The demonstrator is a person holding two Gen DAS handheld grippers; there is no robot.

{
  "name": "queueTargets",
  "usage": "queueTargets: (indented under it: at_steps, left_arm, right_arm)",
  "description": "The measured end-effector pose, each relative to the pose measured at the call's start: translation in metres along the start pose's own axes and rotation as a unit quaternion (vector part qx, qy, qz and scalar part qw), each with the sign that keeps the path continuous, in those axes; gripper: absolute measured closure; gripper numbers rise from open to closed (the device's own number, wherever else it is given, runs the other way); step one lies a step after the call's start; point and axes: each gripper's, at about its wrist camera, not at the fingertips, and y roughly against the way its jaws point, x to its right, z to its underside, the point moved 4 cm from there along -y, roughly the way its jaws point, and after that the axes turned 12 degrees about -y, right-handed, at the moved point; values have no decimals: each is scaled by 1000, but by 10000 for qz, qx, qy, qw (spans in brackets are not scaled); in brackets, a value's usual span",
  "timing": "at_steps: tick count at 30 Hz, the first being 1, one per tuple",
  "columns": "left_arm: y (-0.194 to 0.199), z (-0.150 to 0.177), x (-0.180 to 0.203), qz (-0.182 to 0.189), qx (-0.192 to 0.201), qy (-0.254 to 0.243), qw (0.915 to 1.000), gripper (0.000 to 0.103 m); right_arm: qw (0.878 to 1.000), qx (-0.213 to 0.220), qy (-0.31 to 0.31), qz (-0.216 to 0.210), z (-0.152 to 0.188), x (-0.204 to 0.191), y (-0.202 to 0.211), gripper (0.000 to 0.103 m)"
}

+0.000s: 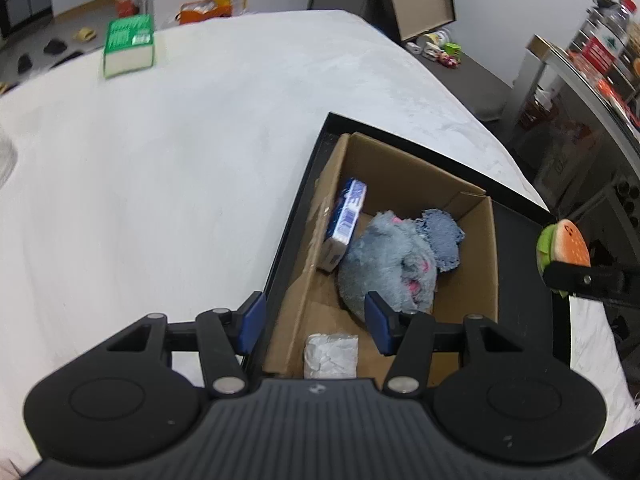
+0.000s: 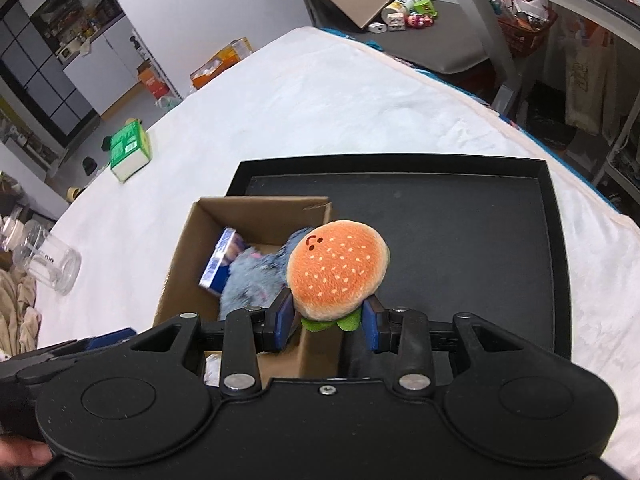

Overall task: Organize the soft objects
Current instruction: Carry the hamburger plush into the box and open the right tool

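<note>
the right tool [image 2: 327,320] clamps a burger plush [image 2: 338,266] above the cardboard box [image 2: 182,248], hiding part of the grey plush [image 2: 248,274] inside. the left tool [image 1: 314,326] hangs half-open, empty, over the box's near end.

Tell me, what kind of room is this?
Probably a lived-in room at home, perhaps a bedroom: the work surface looks like a bed under a white sheet, slippers lie on the floor, and a cluttered shelf stands alongside.
</note>
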Motion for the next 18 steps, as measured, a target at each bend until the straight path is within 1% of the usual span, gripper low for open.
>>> queueTargets:
  at_steps: [2,5,8,9,10,13,15,18]
  left_arm:
    - [-4,4,-4,88,-30,92,9999,52]
    - [-9,9,-7,102,-67,52,9999,54]
    - [-13,13,-13,149,-97,67,9998,64]
    - [-15,14,-15,159,-120,81,9998,71]
    - [-16,15,-18,163,-140,102,9997,75]
    - [-21,19,-25,175,-228,156,9995,83]
    - [-22,21,-27,306,-261,278,9988,88]
    - [-21,20,-27,320,-234,309,9987,88]
  right_arm:
    - [10000,-11,45,36,3,-7,0,68]
    - [9999,-15,126,54,7,-18,0,67]
    - [9999,-15,169,29,12,-29,-2,67]
    - [9998,-17,188,10,14,-34,-2,67]
    - [9998,-17,200,3,16,-37,-3,67]
    - [9997,-66,247,3,22,-48,-7,67]
    - [9996,-92,280,7,26,-54,-10,67]
    - [9994,-141,327,30,32,-61,-14,67]
